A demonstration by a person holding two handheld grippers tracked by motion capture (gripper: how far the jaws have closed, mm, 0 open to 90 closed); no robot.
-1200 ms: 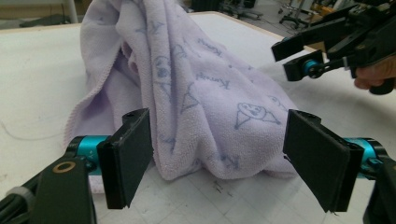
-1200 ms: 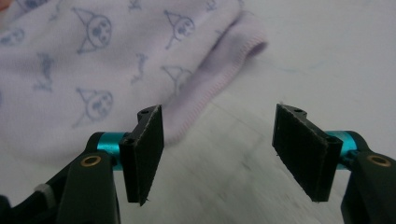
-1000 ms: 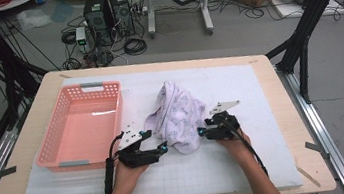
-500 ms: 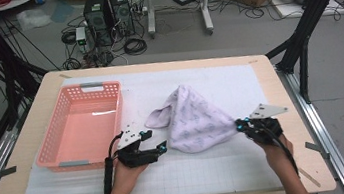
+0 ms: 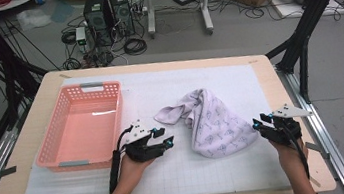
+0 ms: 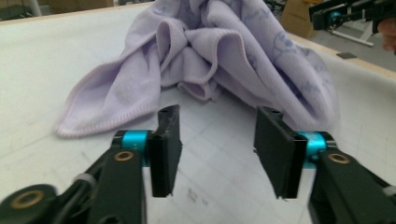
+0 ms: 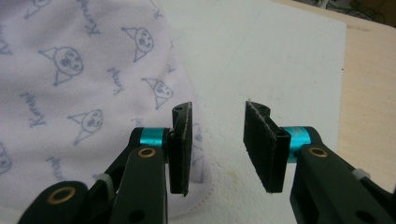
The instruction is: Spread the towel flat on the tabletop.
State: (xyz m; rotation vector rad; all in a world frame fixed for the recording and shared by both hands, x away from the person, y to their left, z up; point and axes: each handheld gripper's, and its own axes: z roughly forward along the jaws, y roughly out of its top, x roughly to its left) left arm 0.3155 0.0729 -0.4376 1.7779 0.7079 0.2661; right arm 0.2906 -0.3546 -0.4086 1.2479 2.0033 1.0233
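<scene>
Both grippers empty, jaws parted: the towel lies between them, its long axis slanting toward the right gripper, nearer than the left gripper.

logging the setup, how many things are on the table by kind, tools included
cloth: 1, lilac, printed
basket: 1, pink
white mat: 1
tools: 2, left tool and right tool, both open, nothing between the jaws
total: 5
</scene>
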